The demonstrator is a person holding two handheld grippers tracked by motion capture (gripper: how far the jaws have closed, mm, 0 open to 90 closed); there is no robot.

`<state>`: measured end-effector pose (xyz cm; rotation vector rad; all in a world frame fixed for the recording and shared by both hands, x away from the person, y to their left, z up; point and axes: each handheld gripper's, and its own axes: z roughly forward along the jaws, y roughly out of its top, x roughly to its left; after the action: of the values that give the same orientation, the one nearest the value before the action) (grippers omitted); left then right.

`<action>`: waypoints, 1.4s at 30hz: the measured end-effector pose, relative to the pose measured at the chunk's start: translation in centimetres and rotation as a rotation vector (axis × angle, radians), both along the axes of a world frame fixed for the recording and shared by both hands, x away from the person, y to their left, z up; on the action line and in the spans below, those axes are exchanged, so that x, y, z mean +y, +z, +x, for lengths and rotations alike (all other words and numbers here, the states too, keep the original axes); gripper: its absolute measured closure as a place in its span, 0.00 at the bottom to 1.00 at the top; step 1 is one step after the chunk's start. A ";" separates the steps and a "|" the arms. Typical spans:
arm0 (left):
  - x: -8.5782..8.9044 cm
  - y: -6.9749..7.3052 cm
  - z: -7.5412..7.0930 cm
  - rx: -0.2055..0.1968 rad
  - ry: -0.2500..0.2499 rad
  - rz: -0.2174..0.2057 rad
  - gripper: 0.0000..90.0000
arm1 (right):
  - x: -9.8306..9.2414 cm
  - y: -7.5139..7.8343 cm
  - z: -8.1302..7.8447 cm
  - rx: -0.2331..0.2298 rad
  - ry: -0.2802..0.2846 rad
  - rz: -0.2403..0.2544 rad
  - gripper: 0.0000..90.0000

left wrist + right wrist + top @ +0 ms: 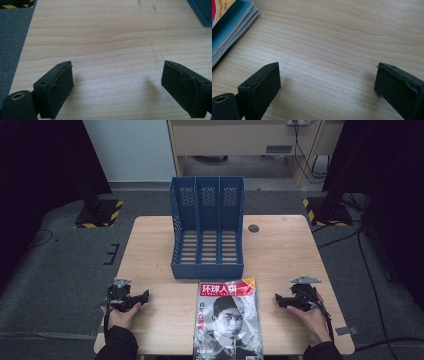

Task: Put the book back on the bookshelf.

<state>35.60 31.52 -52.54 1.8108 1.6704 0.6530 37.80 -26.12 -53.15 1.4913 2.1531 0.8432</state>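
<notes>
- Left claw (145,295) sits low over the pale wooden counter (150,250) at its near left edge, jaws spread wide with bare wood between them, gripping nothing.
- Right claw (278,300) mirrors it at the near right, jaws just as wide, also gripping nothing.
- Between the two claws lies one glossy magazine with a portrait cover and red title band (229,320), flat on the counter, its near end at the counter's front edge; in the right gripper view its stacked page edges (229,27) lie just off the claw.
- Just beyond the magazine stands one blue plastic file rack (207,227) with three slots, upright; what shows of the slots holds nothing.
- Count: two claws, one magazine, one rack.
</notes>
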 end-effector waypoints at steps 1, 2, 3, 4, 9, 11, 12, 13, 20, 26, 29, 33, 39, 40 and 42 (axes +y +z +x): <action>-0.1 0.1 0.0 -0.005 0.000 -0.008 0.12 | 0.0 0.1 0.0 -0.004 0.006 -0.005 0.08; -0.1 0.1 0.0 -0.005 0.000 -0.008 0.12 | 0.0 0.1 0.0 -0.004 0.006 -0.005 0.08; -0.1 0.2 -0.1 -0.009 -0.002 -0.020 0.12 | 0.0 0.2 -0.1 -0.004 0.000 0.003 0.08; -0.2 0.3 -0.2 -0.012 -0.009 -0.025 0.12 | 0.0 0.3 -0.1 -0.010 0.003 0.002 0.08; -0.9 0.9 -0.5 -0.042 -0.042 -0.045 0.12 | 0.1 0.9 -0.5 -0.029 -0.001 0.029 0.08; -1.2 1.1 -0.6 -0.047 -0.057 -0.039 0.12 | 0.0 1.0 -0.6 -0.033 -0.006 0.035 0.08; -1.4 1.2 -0.7 -0.052 -0.067 -0.032 0.12 | -0.1 1.0 -0.6 -0.030 -0.006 0.040 0.08; -1.5 1.3 -0.7 -0.056 -0.070 -0.031 0.12 | -0.1 1.0 -0.6 -0.029 -0.010 0.049 0.08; -2.3 1.7 -1.1 -0.079 -0.099 -0.034 0.12 | 0.0 1.6 -1.0 -0.048 -0.007 0.071 0.09; -2.6 2.2 -1.4 -0.108 -0.123 -0.045 0.14 | 0.4 2.3 -1.3 -0.064 -0.010 0.085 0.09; -2.8 2.3 -1.5 -0.110 -0.130 -0.053 0.15 | 0.5 2.5 -1.5 -0.072 -0.009 0.088 0.09; -3.2 2.4 -1.6 -0.114 -0.138 -0.059 0.16 | 0.7 2.6 -1.8 -0.071 -0.003 0.105 0.09; -4.1 2.5 -1.7 -0.119 -0.159 -0.053 0.16 | 1.2 3.2 -2.2 -0.088 0.015 0.132 0.10; -4.3 2.6 -1.8 -0.120 -0.164 -0.054 0.16 | 1.3 3.2 -2.2 -0.090 0.014 0.138 0.10; -4.6 2.6 -1.8 -0.121 -0.175 -0.052 0.15 | 1.5 3.3 -2.3 -0.090 0.018 0.141 0.10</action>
<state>33.80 26.96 -49.92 1.8184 1.4193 0.6242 35.48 -24.66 -49.82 1.4725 2.0824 1.0673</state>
